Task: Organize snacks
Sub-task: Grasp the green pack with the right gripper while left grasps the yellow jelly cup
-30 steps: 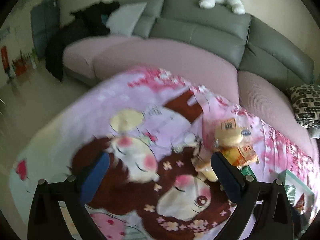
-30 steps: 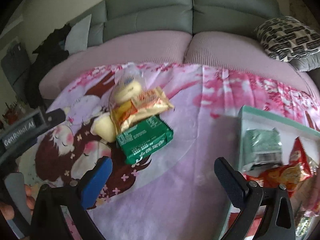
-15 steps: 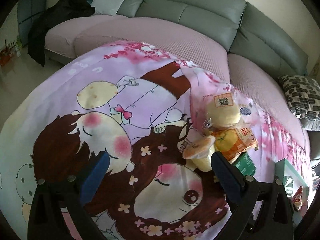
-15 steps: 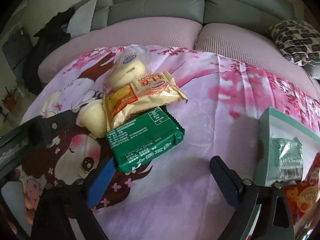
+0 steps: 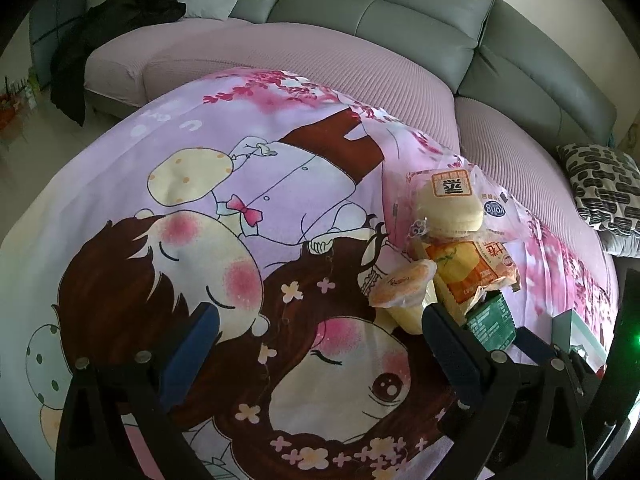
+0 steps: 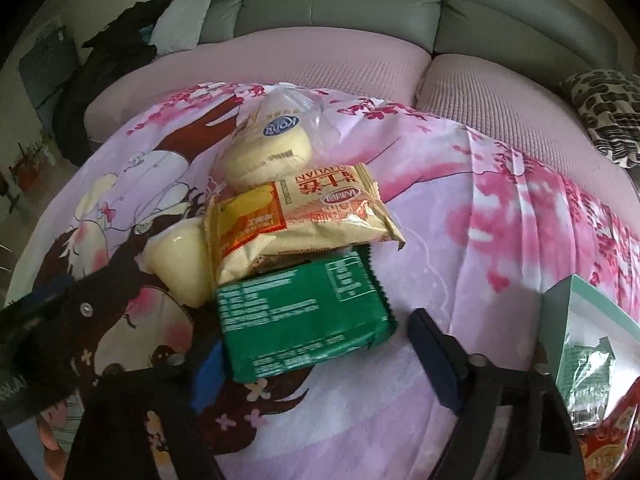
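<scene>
While my right gripper [image 6: 316,348] has swung in from the bare cloth toward the snack pile, its jaws are closing around the green packet [image 6: 300,316], which now sits between them; I cannot see the pads pressing on it yet. That tells me the green packet is my next pick for the teal box [image 6: 576,300], which stands to the packet's right and already holds a few wrappers.

Overlapping the packet's far edge lies the cream biscuit bag [image 6: 296,220], with a jelly cup [image 6: 176,256] to the packet's upper left and a wrapped bun [image 6: 268,152] beyond. I judge the biscuit bag may drag along when I lift. My left gripper [image 5: 316,344] hangs wide and empty just left of the pile, over the cartoon blanket [image 5: 200,184].
</scene>
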{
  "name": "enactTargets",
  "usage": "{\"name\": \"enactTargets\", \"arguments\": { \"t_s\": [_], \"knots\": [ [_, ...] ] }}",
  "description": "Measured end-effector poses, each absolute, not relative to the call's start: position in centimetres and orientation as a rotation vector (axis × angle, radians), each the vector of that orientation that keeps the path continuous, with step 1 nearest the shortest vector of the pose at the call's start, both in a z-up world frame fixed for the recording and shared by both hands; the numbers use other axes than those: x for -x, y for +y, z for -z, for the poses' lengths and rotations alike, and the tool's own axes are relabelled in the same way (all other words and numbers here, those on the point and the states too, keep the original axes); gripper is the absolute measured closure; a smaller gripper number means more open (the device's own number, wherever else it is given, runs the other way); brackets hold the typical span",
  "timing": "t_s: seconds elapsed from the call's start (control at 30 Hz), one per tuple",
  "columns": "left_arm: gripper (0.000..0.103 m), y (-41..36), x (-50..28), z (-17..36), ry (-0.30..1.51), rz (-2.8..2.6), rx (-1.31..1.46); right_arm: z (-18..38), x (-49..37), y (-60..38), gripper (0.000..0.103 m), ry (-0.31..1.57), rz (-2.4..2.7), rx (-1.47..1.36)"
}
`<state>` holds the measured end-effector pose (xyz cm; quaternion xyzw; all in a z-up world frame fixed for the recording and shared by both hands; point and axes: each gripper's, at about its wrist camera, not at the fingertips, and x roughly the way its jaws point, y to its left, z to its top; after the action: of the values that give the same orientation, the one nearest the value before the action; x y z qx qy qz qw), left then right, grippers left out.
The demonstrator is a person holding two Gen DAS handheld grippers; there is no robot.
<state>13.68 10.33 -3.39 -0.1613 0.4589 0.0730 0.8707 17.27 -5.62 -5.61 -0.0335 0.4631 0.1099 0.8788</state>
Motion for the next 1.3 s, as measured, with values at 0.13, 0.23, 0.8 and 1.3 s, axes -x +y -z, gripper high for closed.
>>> {"name": "enactTargets", "arguments": {
  "t_s": [0.13,0.23,0.8,1.3],
  "knots": [
    [0.002,10.0,-13.9,3.6,0.969,-0.138,0.326,5.5,-17.1,-5.9,0.030,0.963,-0.225,0.047],
    [0.002,9.8,-13.9,3.5,0.964,-0.117,0.325,5.5,-17.0,-6.0,0.031,0.958,-0.217,0.032],
    [0.024,8.3,-15.7,4.9,0.941,-0.053,0.370,5.4,-15.0,-6.6,0.032,0.957,-0.147,0.053],
    [0.058,7.7,-15.4,4.7,0.920,0.029,0.421,4.4,-12.8,-7.0,0.034,0.939,-0.150,0.002]
  ]
}}
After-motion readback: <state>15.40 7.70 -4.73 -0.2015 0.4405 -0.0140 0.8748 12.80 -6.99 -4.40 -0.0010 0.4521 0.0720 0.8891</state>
